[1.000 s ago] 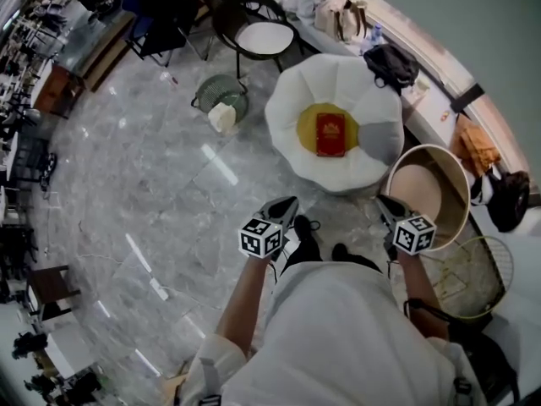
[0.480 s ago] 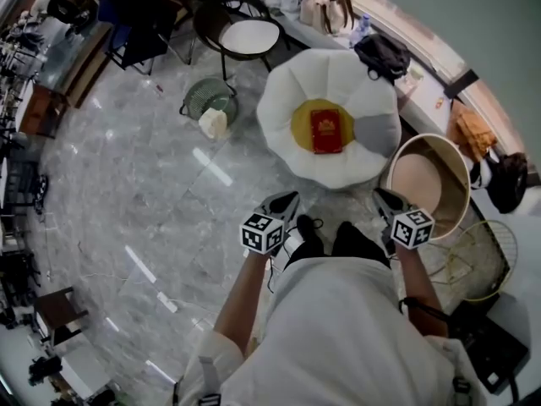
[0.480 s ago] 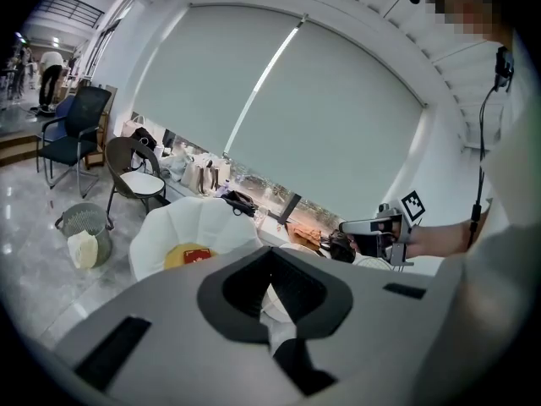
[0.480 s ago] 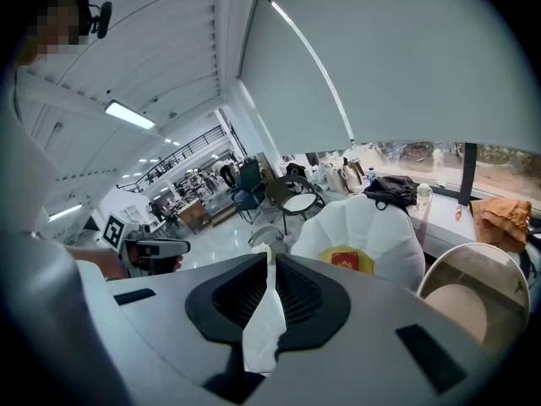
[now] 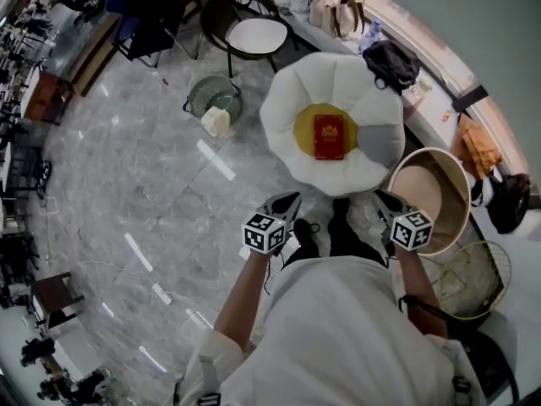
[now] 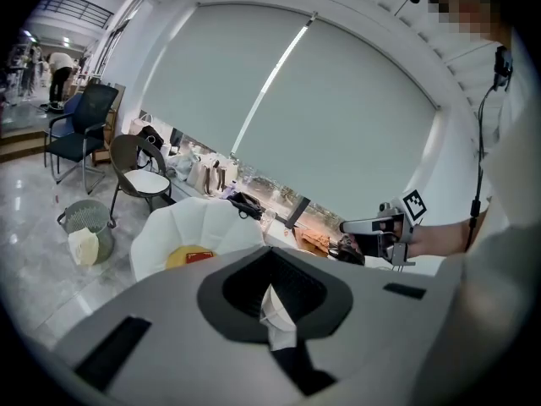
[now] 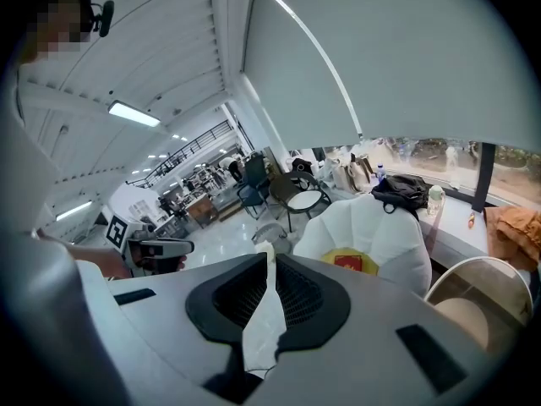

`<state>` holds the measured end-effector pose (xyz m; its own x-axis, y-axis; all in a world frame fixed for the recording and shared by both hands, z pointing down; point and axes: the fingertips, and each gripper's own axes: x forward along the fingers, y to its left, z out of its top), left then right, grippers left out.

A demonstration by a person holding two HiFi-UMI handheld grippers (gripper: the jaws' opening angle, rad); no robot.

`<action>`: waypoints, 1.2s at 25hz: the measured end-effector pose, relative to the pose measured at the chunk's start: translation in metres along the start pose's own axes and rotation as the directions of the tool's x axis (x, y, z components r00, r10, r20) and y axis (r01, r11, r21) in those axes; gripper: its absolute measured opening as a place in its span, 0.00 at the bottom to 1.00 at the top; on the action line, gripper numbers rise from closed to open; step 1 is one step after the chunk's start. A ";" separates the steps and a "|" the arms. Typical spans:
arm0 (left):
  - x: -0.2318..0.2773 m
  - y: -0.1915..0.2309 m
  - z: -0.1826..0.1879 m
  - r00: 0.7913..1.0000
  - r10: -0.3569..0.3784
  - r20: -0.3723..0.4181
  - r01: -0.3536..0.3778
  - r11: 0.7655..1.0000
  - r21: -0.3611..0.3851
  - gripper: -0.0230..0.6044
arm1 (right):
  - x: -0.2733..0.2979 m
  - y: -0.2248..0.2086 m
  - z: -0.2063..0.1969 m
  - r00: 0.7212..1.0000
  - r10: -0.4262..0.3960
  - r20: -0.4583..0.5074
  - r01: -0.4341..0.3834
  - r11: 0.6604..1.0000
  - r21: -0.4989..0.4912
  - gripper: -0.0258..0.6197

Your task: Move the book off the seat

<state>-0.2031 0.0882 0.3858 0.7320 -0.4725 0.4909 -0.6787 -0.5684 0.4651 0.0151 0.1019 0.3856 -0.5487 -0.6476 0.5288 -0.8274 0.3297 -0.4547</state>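
Observation:
A red book [image 5: 330, 136] lies flat on the yellow cushion [image 5: 306, 130] of a white petal-shaped seat [image 5: 292, 91]. Both grippers hover side by side in front of the seat, short of its near edge, touching nothing. The left gripper [image 5: 290, 200] is shut and empty; the right gripper [image 5: 380, 199] is shut and empty too. In the left gripper view the shut jaws [image 6: 267, 292] point past the book [image 6: 199, 257]. From the right gripper view, the book [image 7: 350, 263] shows beyond the shut jaws [image 7: 269, 250].
A wire waste bin [image 5: 214, 98] stands left of the seat, a black chair [image 5: 256, 34] behind it. A round wood-rimmed tub [image 5: 427, 194] and a wire basket [image 5: 469, 273] sit at the right. A black bag [image 5: 390, 62] lies on the window ledge. My feet [image 5: 308, 231] stand below the seat.
I have taken a step toward the white seat; one foot now stands close to its base. Both grippers came along, still shut and empty.

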 end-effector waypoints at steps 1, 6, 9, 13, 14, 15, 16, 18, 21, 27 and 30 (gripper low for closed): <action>0.004 0.000 0.001 1.000 0.011 0.005 -0.011 1.000 -0.006 0.04 | 0.003 -0.004 0.003 1.000 0.011 -0.008 -0.011 1.000 -0.005 0.12; 0.035 0.004 0.011 0.998 0.057 0.012 -0.056 0.998 -0.033 0.04 | 0.025 -0.035 0.023 0.997 0.061 -0.048 -0.063 0.997 -0.035 0.12; 0.057 0.006 0.021 0.996 0.085 0.011 -0.084 0.995 -0.052 0.04 | 0.036 -0.056 0.035 0.993 0.090 -0.072 -0.092 0.996 -0.021 0.12; 0.083 0.008 0.028 0.993 0.113 0.021 -0.111 0.991 -0.073 0.04 | 0.051 -0.079 0.038 0.986 0.128 -0.109 -0.130 0.991 -0.016 0.12; 0.089 0.009 0.029 0.993 0.117 0.023 -0.115 0.991 -0.075 0.04 | 0.054 -0.084 0.038 0.984 0.134 -0.118 -0.137 0.990 -0.020 0.12; 0.095 0.010 0.031 0.993 0.120 0.022 -0.118 0.990 -0.076 0.04 | 0.057 -0.089 0.040 0.982 0.140 -0.124 -0.144 0.989 -0.021 0.12; 0.101 0.010 0.033 0.992 0.123 0.019 -0.121 0.990 -0.075 0.04 | 0.060 -0.093 0.042 0.981 0.146 -0.128 -0.149 0.989 -0.018 0.12; 0.110 0.012 0.038 0.992 0.128 0.009 -0.127 0.989 -0.074 0.04 | 0.065 -0.100 0.046 0.979 0.154 -0.135 -0.156 0.988 -0.006 0.12; 0.121 0.016 0.047 0.991 0.134 -0.001 -0.133 0.988 -0.075 0.04 | 0.073 -0.109 0.047 0.975 0.164 -0.148 -0.164 0.986 0.015 0.12; 0.139 0.033 0.058 0.991 0.132 -0.020 -0.133 0.988 -0.072 0.04 | 0.093 -0.119 0.048 0.971 0.177 -0.158 -0.171 0.984 0.050 0.12; 0.150 0.046 0.061 0.991 0.128 -0.030 -0.130 0.989 -0.064 0.04 | 0.103 -0.126 0.049 0.973 0.170 -0.155 -0.161 0.985 0.068 0.12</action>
<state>-0.1207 -0.0495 0.4358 0.6370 -0.5207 0.5684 -0.7703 -0.4579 0.4437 0.0687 -0.0401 0.4624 -0.6930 -0.4677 0.5486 -0.7182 0.3824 -0.5813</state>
